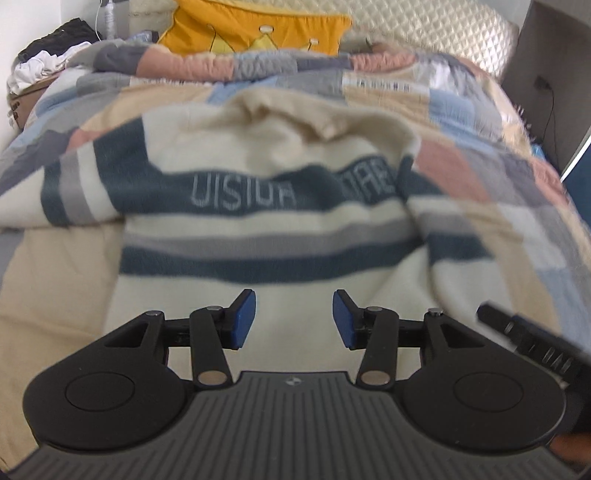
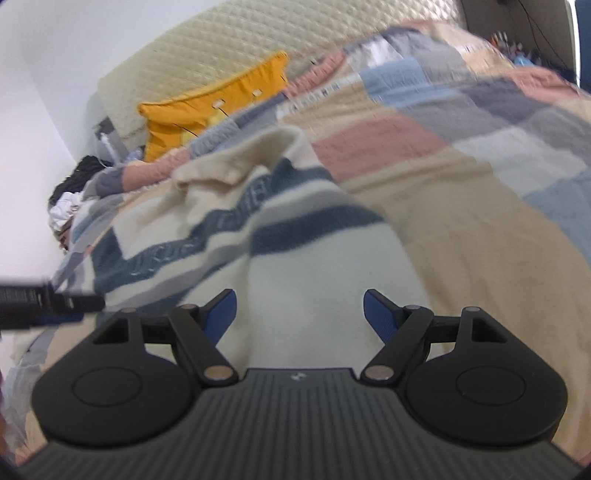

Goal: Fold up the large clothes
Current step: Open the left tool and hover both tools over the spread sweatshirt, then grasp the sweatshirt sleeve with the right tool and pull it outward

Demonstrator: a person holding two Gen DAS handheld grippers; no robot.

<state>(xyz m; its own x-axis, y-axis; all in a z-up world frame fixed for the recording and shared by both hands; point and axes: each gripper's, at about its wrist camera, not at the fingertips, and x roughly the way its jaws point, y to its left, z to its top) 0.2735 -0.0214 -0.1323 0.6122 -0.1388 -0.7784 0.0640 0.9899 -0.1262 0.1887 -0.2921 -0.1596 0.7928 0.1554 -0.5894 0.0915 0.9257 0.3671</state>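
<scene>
Home bedroom: bed [image 1: 55, 295] covered with patchwork quilt [image 1: 498, 177], yellow cushion [image 1: 236, 29] against quilted headboard [image 1: 424, 26], heaped clothes [image 1: 48, 55] beside white wall.

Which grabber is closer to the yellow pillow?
Hard to call; perhaps the left. Both open grippers, left and right, hover over the striped sweater's lower part, side by side. The yellow pillow lies far beyond both, by the headboard.

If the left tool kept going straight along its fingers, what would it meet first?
Most likely the striped sweater, at its plain cream lower part just ahead of the open left tool; the blur makes depth uncertain.
</scene>
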